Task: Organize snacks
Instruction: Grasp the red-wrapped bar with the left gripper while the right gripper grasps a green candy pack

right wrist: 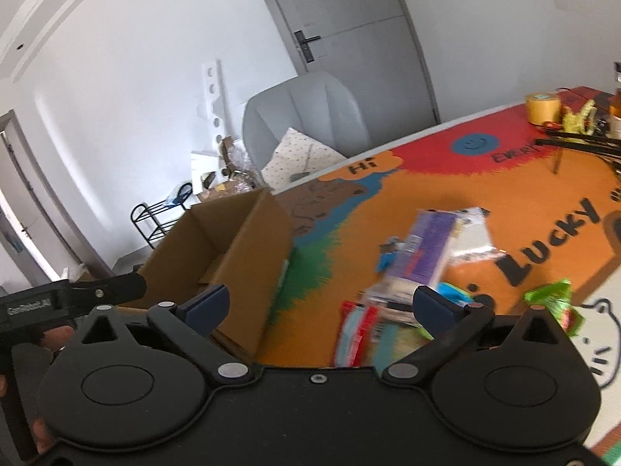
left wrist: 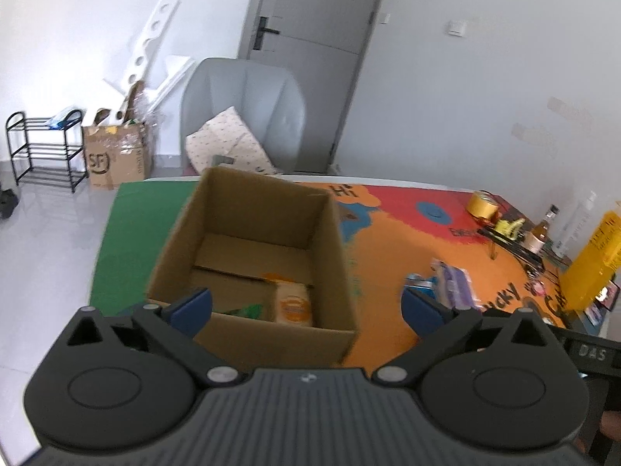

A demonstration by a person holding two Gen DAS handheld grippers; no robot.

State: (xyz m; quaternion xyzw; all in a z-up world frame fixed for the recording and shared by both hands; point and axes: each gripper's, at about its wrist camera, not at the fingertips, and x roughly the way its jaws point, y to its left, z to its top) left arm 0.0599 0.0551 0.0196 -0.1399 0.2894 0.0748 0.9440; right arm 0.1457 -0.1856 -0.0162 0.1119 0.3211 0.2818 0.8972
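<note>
With a few packets already lying in the cardboard box (left wrist: 248,256), both the left gripper (left wrist: 306,306) and the right gripper (right wrist: 318,306) are held wide-jawed and empty, so a descent onto the snack pile (right wrist: 411,272) on the tabletop (right wrist: 524,202) is judged to be called for next.

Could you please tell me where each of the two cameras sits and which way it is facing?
Left wrist: on the left gripper, above the near edge of the cardboard box, looking into it; its open blue fingers show.
Right wrist: on the right gripper, over the snack packets; a hand holding the other gripper shows at left.
Shared: box, mat, grey chair, door.
</note>
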